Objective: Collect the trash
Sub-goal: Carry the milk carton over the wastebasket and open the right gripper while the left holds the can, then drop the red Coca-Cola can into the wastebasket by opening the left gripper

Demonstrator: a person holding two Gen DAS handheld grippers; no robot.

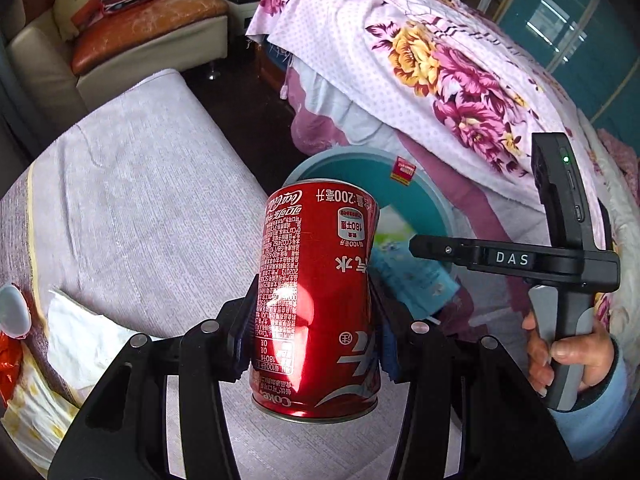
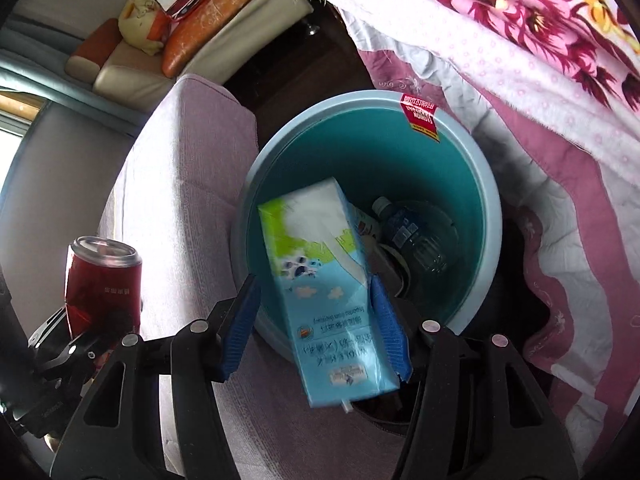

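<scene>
Holding two pieces of rubbish at once, a person carries a handheld gripper in each hand toward a round bin. The left gripper [image 1: 316,332] is clamped on a red soda can [image 1: 316,292], held upside down by its middle; the thin metal is glossy, printed with white script, and pinched inward where the pads press. The can hangs above the grey cloth-covered seat, short of the bin's near rim. The right gripper [image 2: 318,328] is closed on a drink carton [image 2: 324,280], a tall box of coated card in pale blue, green and white with soft, slightly crushed sides. Its blue ribbed pads [image 2: 386,324] grip the carton's narrow sides, and the carton tilts over the near rim of the bin [image 2: 492,216], its top already above the opening.

The bin is smooth plastic, light blue outside and teal inside, with a red sticker [image 2: 420,116] on its far rim. A clear plastic bottle [image 2: 412,232] with a dark label already lies in the bottom beside other scraps too dim to name, so some collecting looks done. Neither held item is released yet. On the seat's near left corner remain a crumpled white tissue [image 1: 84,336] and an orange wrapper [image 1: 10,364], probably still to be gathered. A flowered quilt [image 1: 420,60] drapes beyond the bin.
</scene>
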